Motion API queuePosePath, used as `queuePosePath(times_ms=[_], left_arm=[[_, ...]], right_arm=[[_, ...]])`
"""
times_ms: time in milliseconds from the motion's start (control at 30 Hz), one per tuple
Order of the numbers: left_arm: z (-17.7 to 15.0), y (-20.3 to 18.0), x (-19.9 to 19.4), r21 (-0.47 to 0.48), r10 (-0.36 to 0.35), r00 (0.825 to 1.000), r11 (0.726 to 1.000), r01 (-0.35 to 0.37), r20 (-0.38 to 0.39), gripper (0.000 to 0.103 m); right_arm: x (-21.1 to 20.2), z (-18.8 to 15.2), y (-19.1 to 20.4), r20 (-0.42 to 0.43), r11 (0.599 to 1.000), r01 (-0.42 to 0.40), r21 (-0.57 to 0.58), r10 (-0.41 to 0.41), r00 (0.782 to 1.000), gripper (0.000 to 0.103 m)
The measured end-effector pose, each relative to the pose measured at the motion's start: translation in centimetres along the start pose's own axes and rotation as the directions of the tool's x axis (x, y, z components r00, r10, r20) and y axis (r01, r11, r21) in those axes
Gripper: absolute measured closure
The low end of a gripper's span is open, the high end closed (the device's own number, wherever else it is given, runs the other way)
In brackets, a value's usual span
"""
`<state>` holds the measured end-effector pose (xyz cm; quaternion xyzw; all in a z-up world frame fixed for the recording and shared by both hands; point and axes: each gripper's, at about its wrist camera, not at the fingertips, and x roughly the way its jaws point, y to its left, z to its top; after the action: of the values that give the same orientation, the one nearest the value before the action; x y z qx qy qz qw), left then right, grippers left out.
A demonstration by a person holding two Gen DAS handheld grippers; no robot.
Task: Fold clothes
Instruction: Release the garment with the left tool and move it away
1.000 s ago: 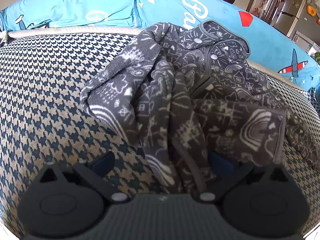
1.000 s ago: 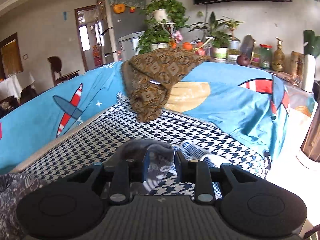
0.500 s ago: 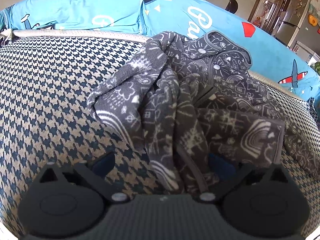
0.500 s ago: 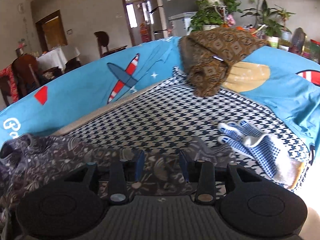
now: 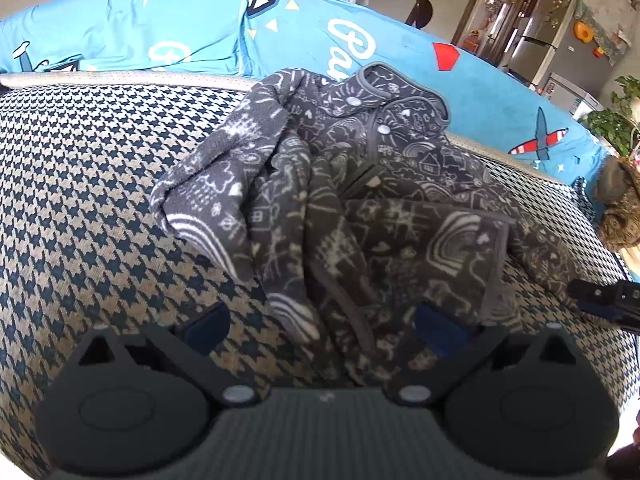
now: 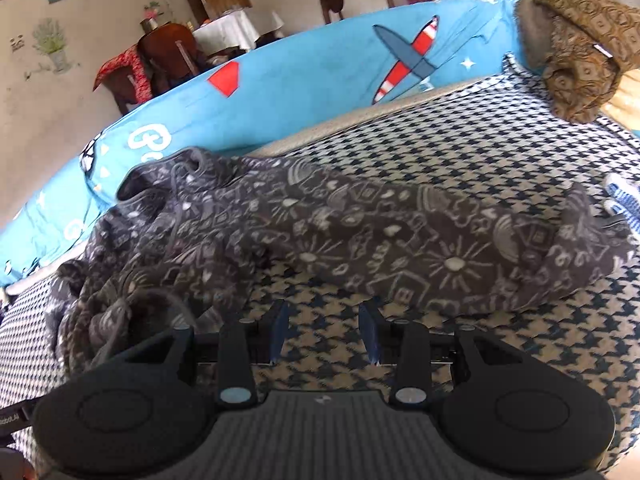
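A dark grey fleece garment (image 5: 360, 184) with white doodle print lies crumpled on the houndstooth sofa seat (image 5: 88, 184). My left gripper (image 5: 322, 328) hovers at its near hem with the jaws spread wide. Loose fabric lies between the fingers, but the pads are not pressing on it. In the right wrist view one long part of the garment (image 6: 420, 248) is stretched across the seat. My right gripper (image 6: 324, 330) stands open just short of its near edge, with only bare seat between its blue pads. The right gripper (image 5: 608, 304) also shows at the right edge of the left wrist view.
A blue sofa cover (image 6: 320, 76) with a plane print rises behind the seat. A brown patterned cloth (image 6: 580, 48) hangs over the sofa back at the right. A blue and white glove (image 6: 622, 200) lies past the garment's right end.
My right gripper had grey fabric between its fingers; now it has none, stands wider, and has swung left and down towards the garment. The left gripper has shifted only slightly.
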<state>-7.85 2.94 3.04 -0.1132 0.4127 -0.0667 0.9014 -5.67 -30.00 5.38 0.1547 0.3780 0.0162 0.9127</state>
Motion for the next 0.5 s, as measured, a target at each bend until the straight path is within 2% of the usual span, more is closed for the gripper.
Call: queuePosePath(times_ms=[167,333,500], left_arm=[[-1.5,-1.3,-0.6,0.072,-0.061,0.998,0.995,0.063,-0.025,0.000],[-2.7,-2.7,-0.4,0.135,-0.091,0.995,0.986,0.097,-0.051,0.000],[-3.5,-3.7,0.4,0.197,-0.068,0.996,0.977,0.076,-0.050,0.000]], right_arm=[[0.6,-2.0,2.7,-0.064,0.992,-0.087,-0.096,0.081,0.995,0.063],[0.9,-3.5,4.4,-0.109,0.978,-0.169,-0.120,0.157,0.982,0.062],[1.0,-4.1,5.5,-0.115,0.963,-0.242,-0.117,0.229,0.967,0.050]])
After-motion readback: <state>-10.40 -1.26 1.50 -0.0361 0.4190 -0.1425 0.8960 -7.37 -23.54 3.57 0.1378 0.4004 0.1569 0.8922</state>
